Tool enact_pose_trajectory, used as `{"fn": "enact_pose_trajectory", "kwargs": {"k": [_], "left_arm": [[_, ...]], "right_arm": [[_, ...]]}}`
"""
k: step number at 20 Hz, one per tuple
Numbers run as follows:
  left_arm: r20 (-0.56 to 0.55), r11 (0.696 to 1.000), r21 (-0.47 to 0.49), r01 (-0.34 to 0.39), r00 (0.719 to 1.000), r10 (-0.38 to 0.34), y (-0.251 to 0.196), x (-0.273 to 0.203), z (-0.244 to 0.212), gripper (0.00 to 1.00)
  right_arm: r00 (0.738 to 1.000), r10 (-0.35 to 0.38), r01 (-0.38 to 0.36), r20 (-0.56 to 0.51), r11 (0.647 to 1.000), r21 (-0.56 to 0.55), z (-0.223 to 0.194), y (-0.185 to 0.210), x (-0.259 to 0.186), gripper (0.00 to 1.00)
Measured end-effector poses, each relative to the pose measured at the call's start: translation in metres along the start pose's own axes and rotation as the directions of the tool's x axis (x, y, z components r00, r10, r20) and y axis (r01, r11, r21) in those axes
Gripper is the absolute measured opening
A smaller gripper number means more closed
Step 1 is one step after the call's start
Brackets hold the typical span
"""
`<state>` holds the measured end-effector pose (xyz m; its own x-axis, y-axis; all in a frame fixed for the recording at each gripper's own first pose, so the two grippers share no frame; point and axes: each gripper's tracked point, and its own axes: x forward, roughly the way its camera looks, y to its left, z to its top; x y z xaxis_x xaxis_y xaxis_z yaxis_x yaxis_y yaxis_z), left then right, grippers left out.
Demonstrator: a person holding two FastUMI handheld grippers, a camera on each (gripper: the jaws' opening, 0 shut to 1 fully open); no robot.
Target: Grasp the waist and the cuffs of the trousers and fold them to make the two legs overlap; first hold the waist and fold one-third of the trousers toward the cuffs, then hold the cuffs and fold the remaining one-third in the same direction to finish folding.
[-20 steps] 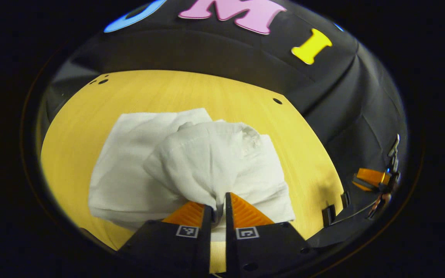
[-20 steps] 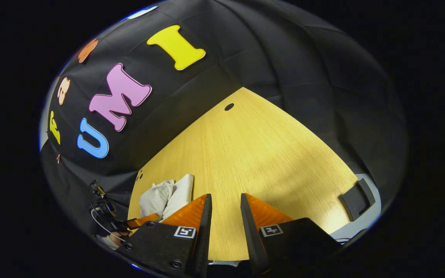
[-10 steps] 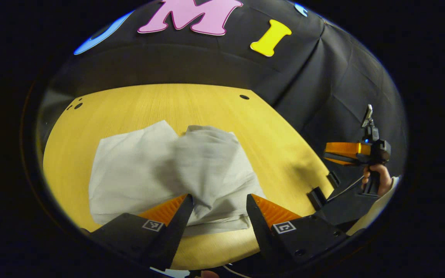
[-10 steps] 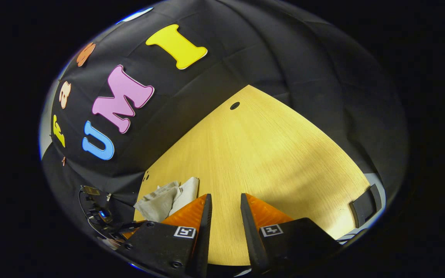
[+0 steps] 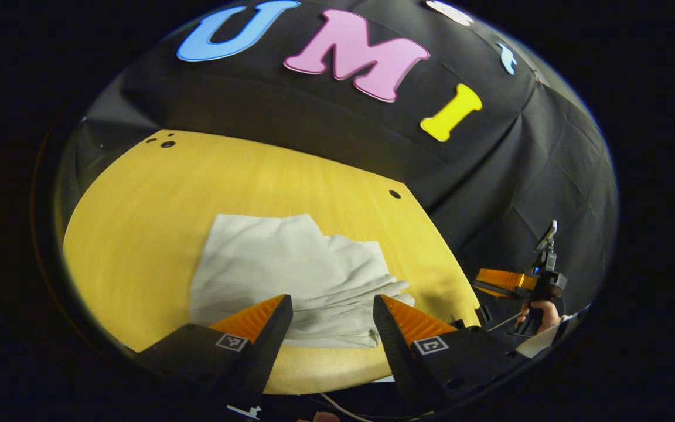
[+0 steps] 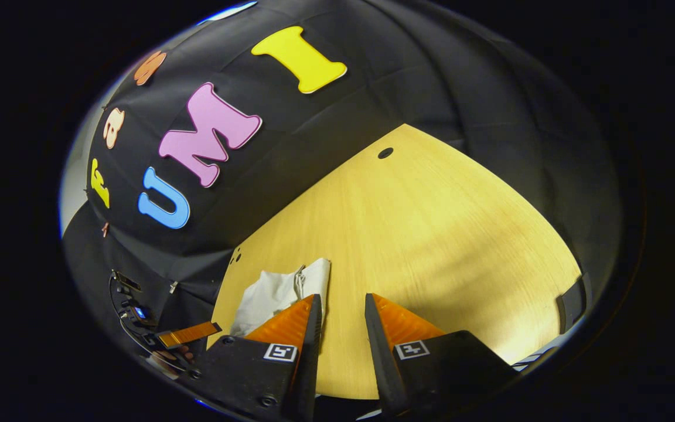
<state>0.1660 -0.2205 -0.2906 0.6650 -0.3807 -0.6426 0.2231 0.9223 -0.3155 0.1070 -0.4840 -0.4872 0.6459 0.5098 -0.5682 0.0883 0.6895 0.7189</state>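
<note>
On the pale yellow wooden table (image 5: 138, 223), your folded off-white cloth trousers (image 5: 290, 275) now lie flat in a compact stack, where a second ago the top flap was bunched and lifted. Your left gripper (image 5: 333, 310) has let go and hangs wide open, empty, just short of the trousers. Your right gripper (image 6: 341, 310), partly open and empty, sits well to the trousers' side. The folding looks finished.
</note>
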Motion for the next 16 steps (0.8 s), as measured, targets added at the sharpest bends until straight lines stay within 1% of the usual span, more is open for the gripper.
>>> {"fn": "enact_pose_trajectory", "kwargs": {"k": [2,4,5,6,7,8,9,10,12,16], "left_arm": [[0.026,0.999,-0.041,-0.016,1.000,0.017,0.016,-0.016,0.010,0.87],[0.042,0.998,-0.065,0.003,0.999,0.000,0.024,-0.031,0.018,0.87],[0.053,0.998,-0.067,-0.006,0.999,0.010,0.032,-0.037,0.024,0.85],[0.060,0.998,-0.067,-0.020,0.998,0.024,0.042,-0.042,0.027,0.84],[0.068,0.997,-0.063,-0.035,0.997,0.039,0.051,-0.047,0.030,0.84],[0.071,0.997,-0.056,-0.044,0.996,0.048,0.056,-0.048,0.027,0.84],[0.067,0.998,-0.051,-0.048,0.996,0.051,0.062,-0.051,0.028,0.84],[0.059,0.998,-0.046,-0.048,0.997,0.051,0.067,-0.054,0.026,0.84],[0.055,0.998,-0.047,-0.042,0.998,0.044,0.075,-0.060,0.027,0.84],[0.071,0.995,-0.094,-0.028,0.997,0.035,0.089,-0.070,0.031,0.84]], "right_arm": [[1.000,0.011,-0.011,0.000,1.000,-0.001,-0.001,0.017,0.001,0.46],[1.000,0.012,-0.012,0.002,1.000,-0.011,-0.003,0.030,0.003,0.46],[1.000,0.012,-0.012,0.004,1.000,-0.018,-0.003,0.038,0.003,0.46],[1.000,0.016,-0.015,0.006,1.000,-0.023,-0.004,0.046,0.005,0.49],[1.000,0.018,-0.018,0.010,0.999,-0.029,-0.004,0.054,0.006,0.40],[1.000,0.018,-0.017,0.018,0.999,-0.034,-0.005,0.061,0.007,0.44],[1.000,0.012,-0.011,0.022,0.999,-0.036,-0.006,0.067,0.009,0.59],[0.999,0.009,-0.008,0.032,0.999,-0.037,-0.006,0.074,0.010,0.68],[0.999,0.003,-0.001,0.036,0.999,-0.045,-0.012,0.088,0.014,0.68],[1.000,0.010,-0.009,0.022,0.999,-0.053,-0.028,0.116,0.027,0.68]]}}
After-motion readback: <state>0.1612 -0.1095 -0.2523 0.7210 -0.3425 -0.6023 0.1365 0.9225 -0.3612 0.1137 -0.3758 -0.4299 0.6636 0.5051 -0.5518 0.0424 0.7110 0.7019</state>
